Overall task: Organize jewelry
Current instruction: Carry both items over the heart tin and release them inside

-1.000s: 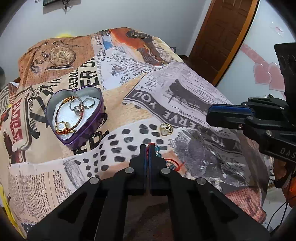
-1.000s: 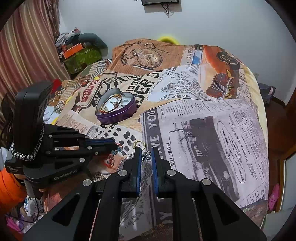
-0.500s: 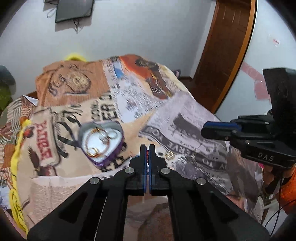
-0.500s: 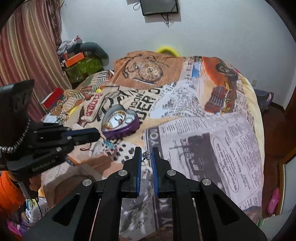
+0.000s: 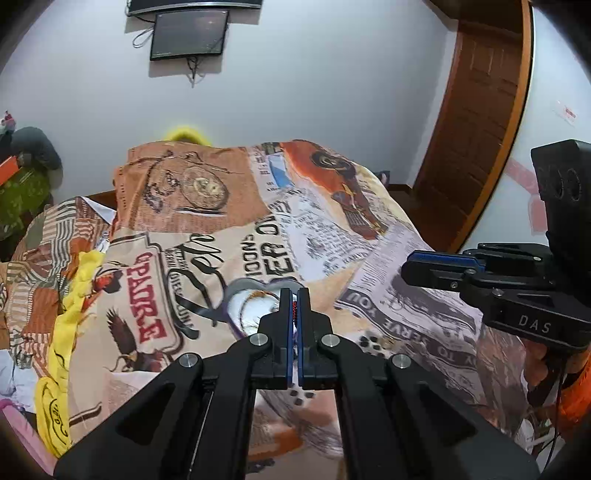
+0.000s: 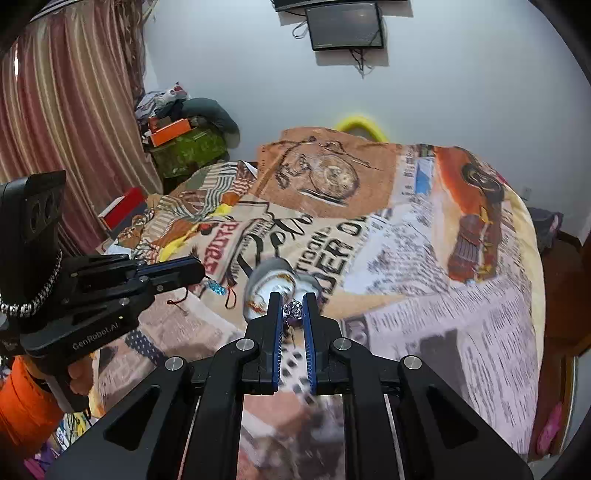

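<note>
Left gripper [image 5: 294, 308] pinches red cord bracelet [image 6: 218, 290], strand dangling downward

We see a bed [image 6: 424, 258] under a newspaper-print cover, a pale wall [image 6: 461, 81] with a small dark screen [image 6: 345, 26], striped reddish curtains [image 6: 66, 122] to one side, and a brown wooden door [image 5: 480, 122] opposite.

Two grippers [image 6: 293, 312] [image 6: 199, 269], one heart-shaped tin [image 6: 266, 275], perhaps two jewelry pieces [image 6: 293, 309] [image 6: 217, 288]
</note>
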